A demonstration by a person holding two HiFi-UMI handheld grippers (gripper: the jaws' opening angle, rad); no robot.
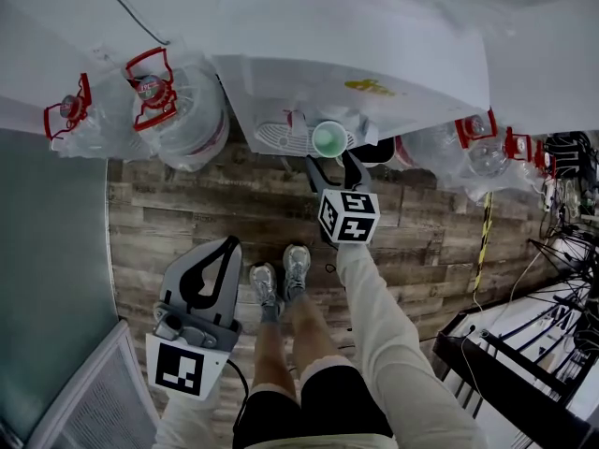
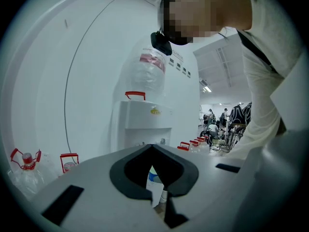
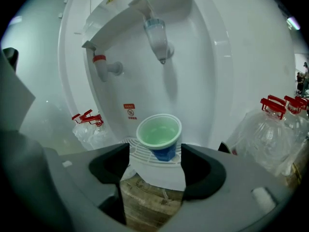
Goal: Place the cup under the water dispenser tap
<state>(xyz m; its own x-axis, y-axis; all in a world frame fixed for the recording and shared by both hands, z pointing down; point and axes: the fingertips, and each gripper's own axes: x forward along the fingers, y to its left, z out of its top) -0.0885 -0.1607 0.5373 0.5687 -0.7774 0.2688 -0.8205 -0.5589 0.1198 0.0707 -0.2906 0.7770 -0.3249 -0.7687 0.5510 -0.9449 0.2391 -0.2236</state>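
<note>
A blue cup point(image 3: 161, 137) with a white rim and a pale green inside stands upright on the white drip tray point(image 3: 140, 153) of the water dispenser point(image 1: 309, 92). It sits below the blue tap point(image 3: 157, 35); a red tap point(image 3: 102, 65) is to its left. My right gripper point(image 3: 154, 162) is open just short of the cup, and its pads touch nothing. From the head view the cup point(image 1: 329, 139) stands just beyond the right gripper point(image 1: 333, 165). My left gripper point(image 1: 230, 245) hangs low at the left, shut and empty. In its own view, my left gripper point(image 2: 152, 147) points at the dispenser point(image 2: 145, 122).
Empty water bottles with red handles lie on the wooden floor left point(image 1: 173, 106) and right point(image 1: 473, 152) of the dispenser. Black metal racks and cables point(image 1: 533, 344) crowd the right side. A grey panel point(image 1: 47, 279) runs along the left. The person's feet point(image 1: 281, 279) stand before the dispenser.
</note>
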